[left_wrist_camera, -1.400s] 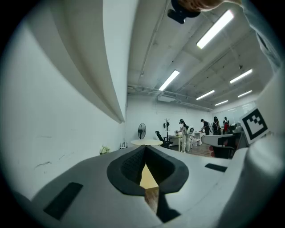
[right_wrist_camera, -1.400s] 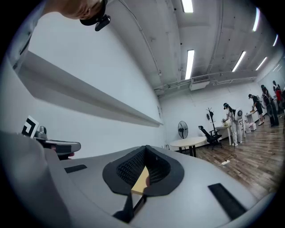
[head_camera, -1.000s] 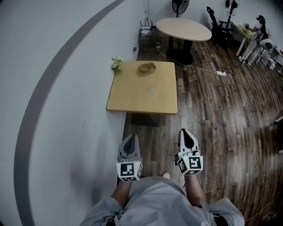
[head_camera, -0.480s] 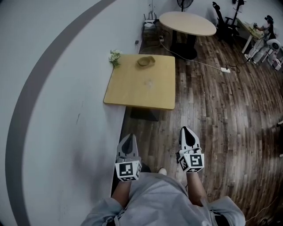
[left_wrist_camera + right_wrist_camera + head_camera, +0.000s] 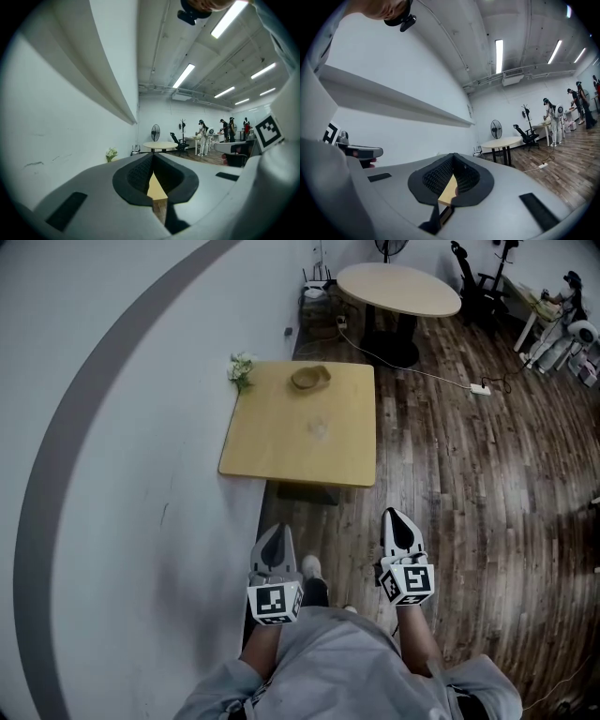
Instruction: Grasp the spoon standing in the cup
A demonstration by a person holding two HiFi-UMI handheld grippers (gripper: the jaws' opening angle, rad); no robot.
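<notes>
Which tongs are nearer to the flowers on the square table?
Left. Both are far short of the flowers; the left tongs are by the wall, the right tongs farther right.

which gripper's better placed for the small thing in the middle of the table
Left, marginally. The left gripper points along the square wooden table, roughly in line with the faint small object at its middle; the right gripper sits past the table's right edge. Both are shut and far from it.

Square light-wood table (image 5: 281,451) on dark plank wood floor (image 5: 450,484), left edge against white wall (image 5: 141,484): brown shallow bowl-like dish (image 5: 310,378) near far edge, small white flower bunch (image 5: 241,368) at far-left corner, faint small clear object (image 5: 319,428) mid-top, too blurry to identify.
</notes>
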